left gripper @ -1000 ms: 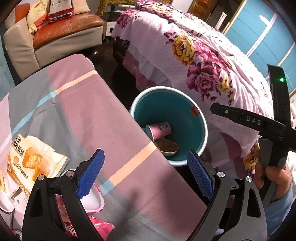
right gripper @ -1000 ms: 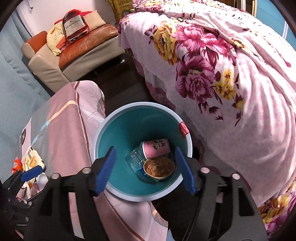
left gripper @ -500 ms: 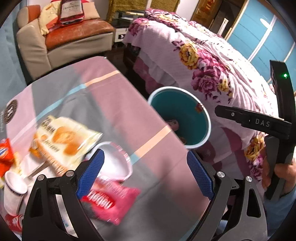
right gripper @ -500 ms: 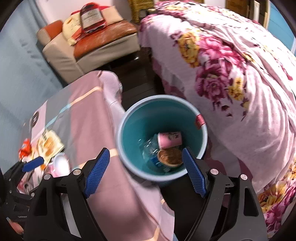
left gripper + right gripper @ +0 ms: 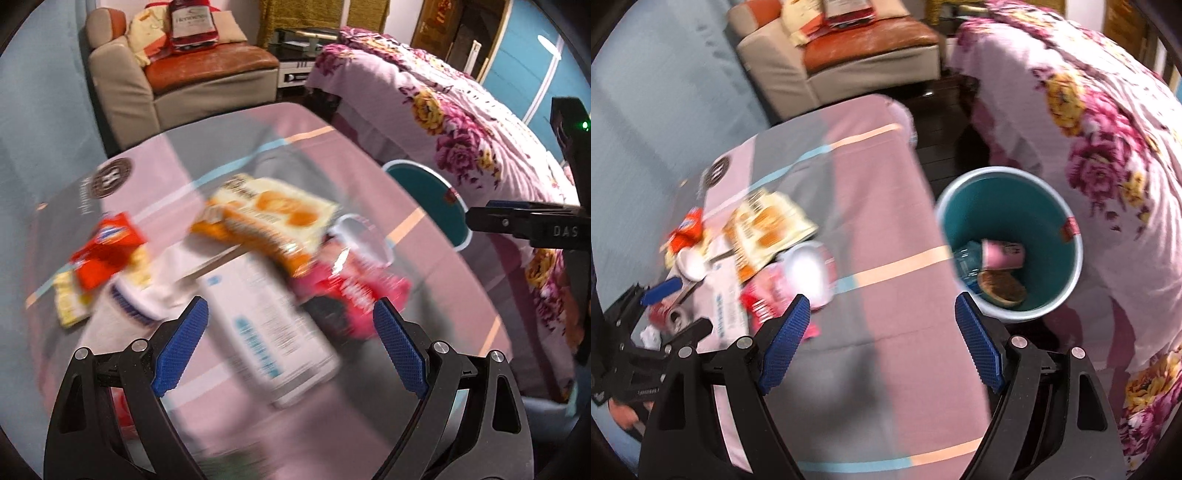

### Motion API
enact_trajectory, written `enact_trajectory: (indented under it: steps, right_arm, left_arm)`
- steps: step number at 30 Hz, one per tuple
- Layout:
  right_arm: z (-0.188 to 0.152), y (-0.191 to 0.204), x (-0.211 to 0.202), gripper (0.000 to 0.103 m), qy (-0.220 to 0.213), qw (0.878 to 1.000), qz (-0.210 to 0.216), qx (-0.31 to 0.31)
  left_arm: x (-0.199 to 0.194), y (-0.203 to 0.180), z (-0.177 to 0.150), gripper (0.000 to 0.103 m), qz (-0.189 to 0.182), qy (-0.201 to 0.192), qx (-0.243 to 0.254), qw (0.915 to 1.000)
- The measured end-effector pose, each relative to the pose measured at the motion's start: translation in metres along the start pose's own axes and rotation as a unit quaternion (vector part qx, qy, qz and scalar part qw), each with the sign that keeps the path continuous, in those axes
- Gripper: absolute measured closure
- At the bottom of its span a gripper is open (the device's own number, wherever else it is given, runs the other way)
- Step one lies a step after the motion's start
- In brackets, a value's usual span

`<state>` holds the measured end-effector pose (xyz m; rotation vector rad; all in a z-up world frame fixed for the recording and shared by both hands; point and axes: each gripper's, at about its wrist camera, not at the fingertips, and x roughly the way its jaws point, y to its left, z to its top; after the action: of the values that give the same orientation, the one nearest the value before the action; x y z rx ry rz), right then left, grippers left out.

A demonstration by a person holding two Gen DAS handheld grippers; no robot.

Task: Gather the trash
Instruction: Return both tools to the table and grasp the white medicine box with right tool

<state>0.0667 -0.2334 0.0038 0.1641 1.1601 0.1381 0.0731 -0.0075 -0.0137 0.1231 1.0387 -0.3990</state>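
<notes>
Left gripper (image 5: 290, 341) released, jaws wide, nothing between the pads, hanging over the table (image 5: 343, 155) above the trash pile. Right gripper (image 5: 882, 338) also released; its jaws have just been opening wider and hold nothing, bare striped tablecloth (image 5: 879, 192) under them. Landmark: the bin (image 5: 1069, 266), teal inside, pale rim, on the floor off the table's edge, between table and bed (image 5: 1108, 129). In the bin: pink cup (image 5: 1003, 254) on its side, brown bowl (image 5: 1003, 291) touching it below, blue crumpled plastic (image 5: 966, 264) beside both. Trash on the table, all on the far side of the table from the bin: white bowl (image 5: 809, 269) nearest the bin, pink wrapper (image 5: 764, 297) touching it, cake bag (image 5: 768, 225) overlapping the bowl's far edge, white carton (image 5: 266, 332) lying flat under the left gripper, red packet (image 5: 689, 227) farthest from the bin, white cup (image 5: 692, 264) beside the packet. Small crumpled white bit (image 5: 650, 336) near the left gripper in the right view. Left view heavily motion-blurred, labels unreadable. Sofa (image 5: 184, 85) beyond the table, well apart from the bin, red bottle-shaped cushion (image 5: 192, 22) on it.
</notes>
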Motion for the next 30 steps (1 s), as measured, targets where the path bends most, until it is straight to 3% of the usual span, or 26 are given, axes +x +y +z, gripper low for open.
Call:
enact_trajectory:
  steps: [15, 22, 30]
  right_arm:
    - [-0.020, 0.128, 0.040, 0.026, 0.082, 0.992, 0.047, -0.088]
    - [-0.020, 0.163, 0.075, 0.026, 0.123, 0.986, 0.055, -0.099]
    - [-0.012, 0.177, 0.111, 0.026, 0.144, 0.984, 0.030, -0.100]
  left_arm:
    - [-0.021, 0.099, -0.060, 0.012, 0.062, 0.012, 0.033, 0.9974]
    - [-0.023, 0.140, -0.073, 0.012, 0.059, 0.009, -0.021, 0.9980]
    - [-0.032, 0.172, -0.090, 0.009, 0.032, -0.005, -0.087, 0.9956]
